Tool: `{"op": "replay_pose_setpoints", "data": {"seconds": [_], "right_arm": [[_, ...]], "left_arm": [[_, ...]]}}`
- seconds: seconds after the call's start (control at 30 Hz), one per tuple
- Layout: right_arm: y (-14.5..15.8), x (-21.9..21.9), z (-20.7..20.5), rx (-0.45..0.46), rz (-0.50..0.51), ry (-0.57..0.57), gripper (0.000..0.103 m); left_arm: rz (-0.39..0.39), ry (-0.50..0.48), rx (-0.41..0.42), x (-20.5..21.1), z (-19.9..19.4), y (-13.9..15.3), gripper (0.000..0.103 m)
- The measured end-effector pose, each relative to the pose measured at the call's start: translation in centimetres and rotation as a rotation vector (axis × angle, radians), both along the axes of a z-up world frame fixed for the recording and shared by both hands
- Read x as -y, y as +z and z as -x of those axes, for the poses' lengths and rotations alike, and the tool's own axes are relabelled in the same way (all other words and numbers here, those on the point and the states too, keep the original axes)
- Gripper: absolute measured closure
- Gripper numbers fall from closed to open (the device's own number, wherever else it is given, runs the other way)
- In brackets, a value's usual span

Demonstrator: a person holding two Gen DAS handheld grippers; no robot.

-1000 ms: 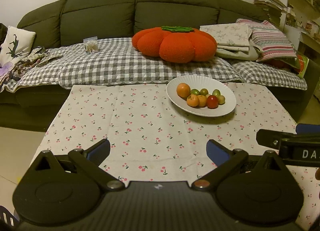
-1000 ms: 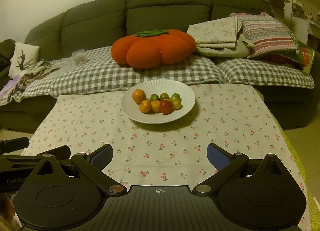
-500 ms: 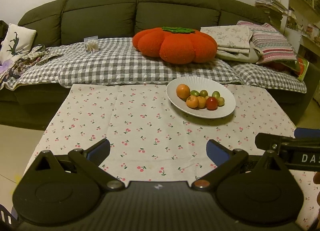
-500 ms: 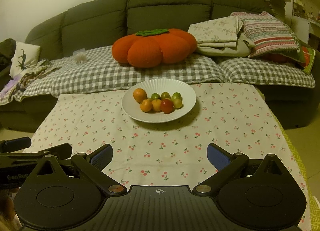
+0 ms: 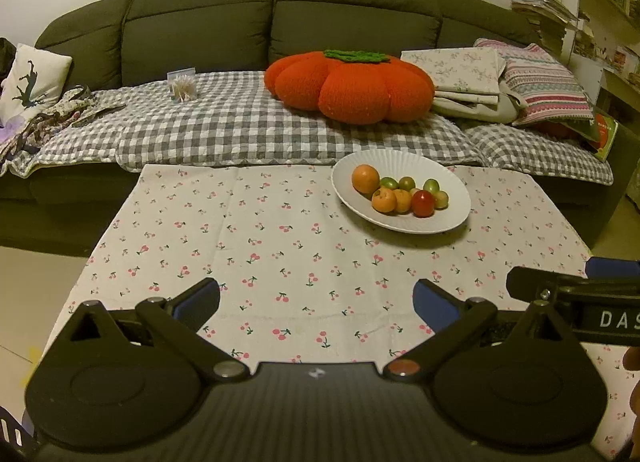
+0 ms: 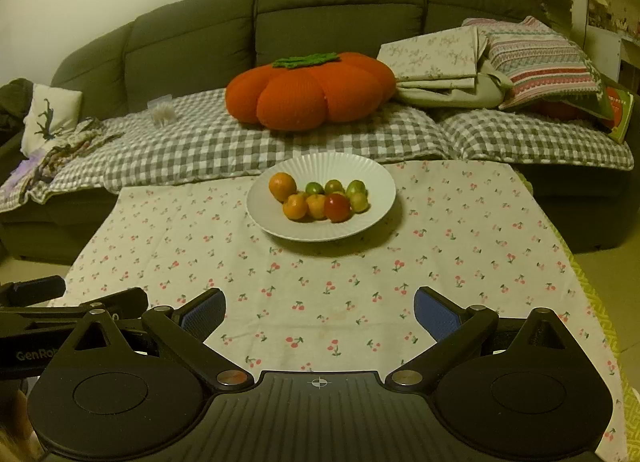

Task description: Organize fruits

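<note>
Landmark: white plate (image 6: 372, 198), ribbed rim, on cherry-print tablecloth (image 6: 320, 294) over the table, toward the sofa side.

Fruit all on the plate, clustered near its middle:
- Large orange (image 6: 282, 186) at far left of the cluster.
- Three green fruits (image 6: 334, 186) in a row along the back, to the right of the orange.
- Two small orange fruits (image 6: 296, 208) at front left, touching each other.
- Red fruit (image 6: 337, 207) at front, w/ a yellow-green one just beside it on the right.

Left gripper (image 5: 316, 302): jaws spread wide, nothing between them; sits at the near edge of the cloth, well apart from plate, plate ahead and to its right.

Right gripper (image 6: 320, 312): also spread wide, holding nothing; well apart from plate, plate approx. straight ahead.

Behind plate: green sofa (image 6: 340, 14) w/ checked blanket (image 6: 240, 146), orange pumpkin cushion (image 6: 312, 90), folded linens to the right.
</note>
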State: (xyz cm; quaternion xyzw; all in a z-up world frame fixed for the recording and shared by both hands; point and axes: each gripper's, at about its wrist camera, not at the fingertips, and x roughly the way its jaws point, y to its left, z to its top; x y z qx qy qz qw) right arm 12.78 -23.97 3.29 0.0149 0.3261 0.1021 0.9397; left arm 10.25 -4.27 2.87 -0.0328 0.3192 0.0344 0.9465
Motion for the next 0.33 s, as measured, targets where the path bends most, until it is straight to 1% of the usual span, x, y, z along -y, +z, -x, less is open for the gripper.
{"op": "replay_pose_setpoints", "data": {"seconds": [0.33], "right_arm": [[0.05,-0.16,0.07,0.003,-0.002,0.003,0.002]], "left_arm": [[0.001,-0.002,-0.003,-0.02,-0.10,-0.09,0.001]]}}
